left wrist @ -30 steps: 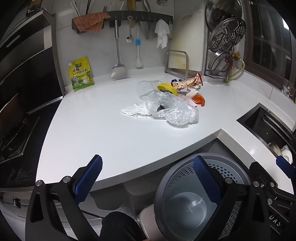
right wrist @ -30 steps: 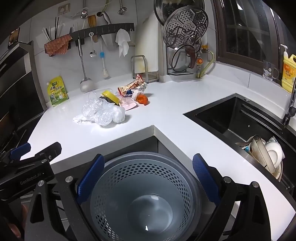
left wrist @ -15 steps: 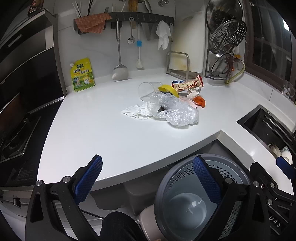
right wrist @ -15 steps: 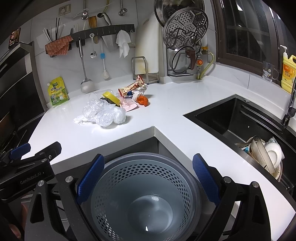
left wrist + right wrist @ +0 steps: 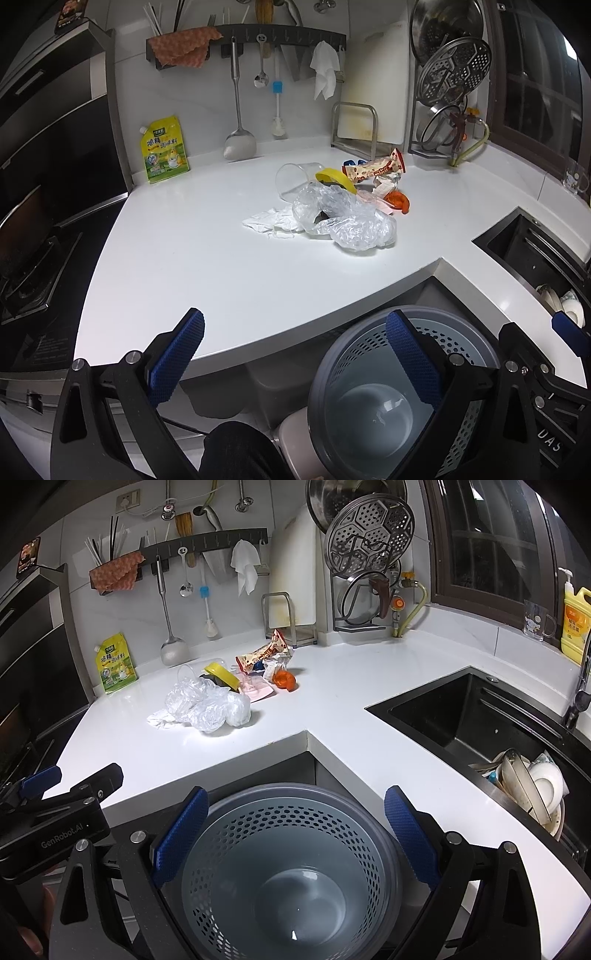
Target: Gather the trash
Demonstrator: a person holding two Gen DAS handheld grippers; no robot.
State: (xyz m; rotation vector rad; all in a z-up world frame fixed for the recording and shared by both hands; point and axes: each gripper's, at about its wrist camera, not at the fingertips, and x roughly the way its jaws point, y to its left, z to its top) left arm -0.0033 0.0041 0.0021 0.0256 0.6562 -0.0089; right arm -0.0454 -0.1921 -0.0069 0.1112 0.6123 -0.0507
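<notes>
A pile of trash lies on the white counter (image 5: pixel 221 266): crumpled clear plastic (image 5: pixel 347 218), white tissue (image 5: pixel 271 223), a tipped clear cup (image 5: pixel 291 179), a yellow lid (image 5: pixel 335 177), a snack wrapper (image 5: pixel 375 169) and an orange piece (image 5: pixel 398 201). The pile also shows in the right wrist view, with the clear plastic (image 5: pixel 208 707) nearest. A grey perforated bin (image 5: pixel 291 867) stands empty below the counter corner; it also shows in the left wrist view (image 5: pixel 399 398). My left gripper (image 5: pixel 295 354) is open and empty, near the counter's front edge. My right gripper (image 5: pixel 293 836) is open and empty above the bin.
A black sink (image 5: pixel 480 723) holding dishes (image 5: pixel 532 782) is at the right. A stove (image 5: pixel 26 266) is at the left. A yellow pouch (image 5: pixel 162 149), hanging utensils (image 5: pixel 240 110), a cutting board (image 5: pixel 373 81) and a pot-lid rack (image 5: pixel 450 85) line the back wall. A yellow soap bottle (image 5: pixel 574 624) stands by the window.
Both grippers have risen and drifted slightly, so the counter and trash sit a little lower in view. Both stay open; nothing on the counter has moved.
</notes>
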